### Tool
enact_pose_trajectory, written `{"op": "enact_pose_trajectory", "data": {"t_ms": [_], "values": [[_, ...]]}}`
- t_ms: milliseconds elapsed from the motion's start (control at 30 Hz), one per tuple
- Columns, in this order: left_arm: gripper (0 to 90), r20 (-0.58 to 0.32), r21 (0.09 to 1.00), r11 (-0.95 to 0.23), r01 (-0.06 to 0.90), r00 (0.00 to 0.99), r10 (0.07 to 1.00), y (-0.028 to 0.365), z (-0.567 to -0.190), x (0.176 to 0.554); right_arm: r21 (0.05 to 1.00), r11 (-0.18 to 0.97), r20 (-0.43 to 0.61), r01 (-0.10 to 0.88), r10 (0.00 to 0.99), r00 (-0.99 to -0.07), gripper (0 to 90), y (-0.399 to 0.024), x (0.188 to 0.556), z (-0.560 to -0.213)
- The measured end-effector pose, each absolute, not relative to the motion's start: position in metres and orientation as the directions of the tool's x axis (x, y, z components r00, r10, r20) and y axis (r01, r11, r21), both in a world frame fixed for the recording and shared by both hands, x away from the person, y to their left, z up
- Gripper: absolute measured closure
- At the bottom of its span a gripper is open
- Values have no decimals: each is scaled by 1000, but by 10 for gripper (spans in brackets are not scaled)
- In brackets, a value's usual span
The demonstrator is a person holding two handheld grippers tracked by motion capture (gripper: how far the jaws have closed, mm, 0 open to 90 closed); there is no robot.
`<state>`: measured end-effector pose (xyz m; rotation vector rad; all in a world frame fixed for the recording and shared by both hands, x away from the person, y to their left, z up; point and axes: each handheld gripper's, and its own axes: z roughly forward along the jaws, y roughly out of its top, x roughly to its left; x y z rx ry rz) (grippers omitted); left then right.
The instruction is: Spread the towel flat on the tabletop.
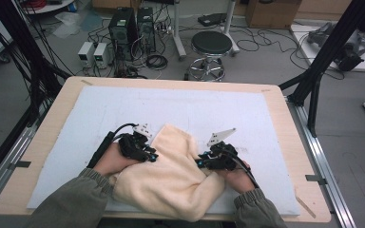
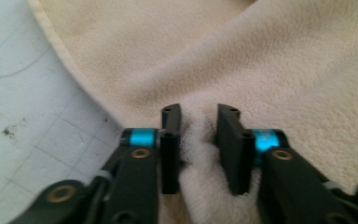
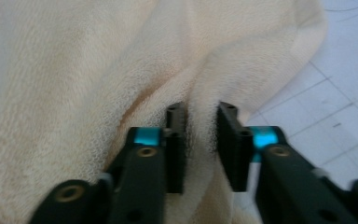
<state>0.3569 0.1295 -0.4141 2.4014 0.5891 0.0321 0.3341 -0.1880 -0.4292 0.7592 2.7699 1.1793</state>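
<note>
- Left gripper (image 1: 148, 153) pinches a fold of the cream towel (image 1: 171, 175) between its jaws.
- Right gripper (image 1: 203, 161) clamps the towel's opposite edge.
- Towel lies bunched at the near side of the white mat (image 1: 247, 111).
- Beyond the table (image 1: 285, 118), a stool (image 1: 211, 45).

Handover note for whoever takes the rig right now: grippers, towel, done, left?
Left gripper: shut on a pinched fold of the cream towel, at its left side.
Right gripper: shut on a fold at the towel's right edge.
Towel: bunched and crumpled on the white mat, near the table's front edge, between both hands.
Done: both sides gripped.
Left: towel is not yet spread flat or folded; probably lift and pull the two grips apart next.
</note>
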Motion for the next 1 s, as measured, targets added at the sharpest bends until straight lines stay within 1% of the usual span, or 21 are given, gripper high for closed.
{"op": "enact_pose_trajectory", "data": {"t_ms": [33, 67, 133, 200, 267, 333, 367, 433, 467, 500, 533, 567, 600, 633, 700, 800, 833, 867, 967, 1000], "values": [[774, -120, 610, -682, 403, 898, 423, 130, -413, 355, 688, 595, 144, 416, 450, -881, 810, -187, 335, -428], [795, -104, 613, -685, 393, 900, 424, 130, -411, 354, 690, 596, 136, 411, 450, -882, 819, -187, 334, -425], [815, -69, 627, -681, 378, 898, 435, 132, -406, 350, 709, 584, 112, 395, 460, -881, 825, -188, 333, -415], [820, -33, 648, -672, 358, 895, 445, 134, -399, 345, 731, 571, 73, 373, 477, -876, 831, -189, 332, -401], [824, 2, 672, -657, 343, 886, 464, 139, -391, 338, 748, 573, 9, 335, 496, -868, 832, -189, 332, -386], [824, 10, 703, -627, 336, 876, 481, 149, -383, 330, 767, 564, -36, 307, 516, -856, 832, -189, 334, -370], [825, 16, 713, -617, 333, 872, 489, 155, -380, 326, 792, 543, -78, 280, 544, -836, 830, -189, 336, -356], [825, 4, 726, -594, 346, 862, 507, 168, -377, 318, 804, 530, -83, 270, 549, -832, 818, -189, 338, -352], [825, -10, 731, -580, 359, 855, 518, 174, -378, 315, 812, 520, -79, 265, 548, -833, 759, -184, 343, -351], [825, -26, 728, -573, 376, 851, 525, 180, -380, 313, 812, 520, -79, 265, 548, -833, 759, -184, 343, -351], [825, -37, 723, -572, 387, 849, 527, 185, -383, 311, 798, 534, -64, 277, 534, -843, 684, -180, 346, -356], [824, -44, 709, -582, 398, 849, 527, 189, -386, 309, 754, 586, -73, 296, 523, -849, 597, -174, 348, -367], [824, -66, 708, -574, 412, 848, 526, 192, -389, 308, 754, 586, -73, 296, 523, -849, 597, -174, 348, -367], [823, -86, 707, -567, 422, 848, 523, 195, -392, 308, 748, 592, -71, 301, 522, -850, 570, -175, 349, -370], [808, -116, 716, -546, 436, 845, 523, 199, -394, 310, 744, 573, -24, 343, 536, -844, 506, -180, 351, -372], [736, -126, 740, -511, 438, 836, 534, 200, -390, 318, 750, 573, -36, 332, 537, -843, 499, -194, 347, -372], [687, -128, 748, -497, 440, 830, 543, 200, -389, 321, 745, 574, -29, 341, 538, -842, 483, -205, 343, -375], [687, -123, 754, -488, 440, 824, 553, 199, -388, 324, 745, 574, -29, 341, 538, -842, 483, -205, 343, -375], [620, -89, 773, -468, 429, 804, 589, 198, -388, 334, 751, 566, -24, 341, 540, -842, 482, -222, 329, -380], [615, -83, 776, -462, 429, 796, 599, 198, -389, 338, 753, 567, -30, 334, 536, -844, 482, -224, 326, -380]]}}
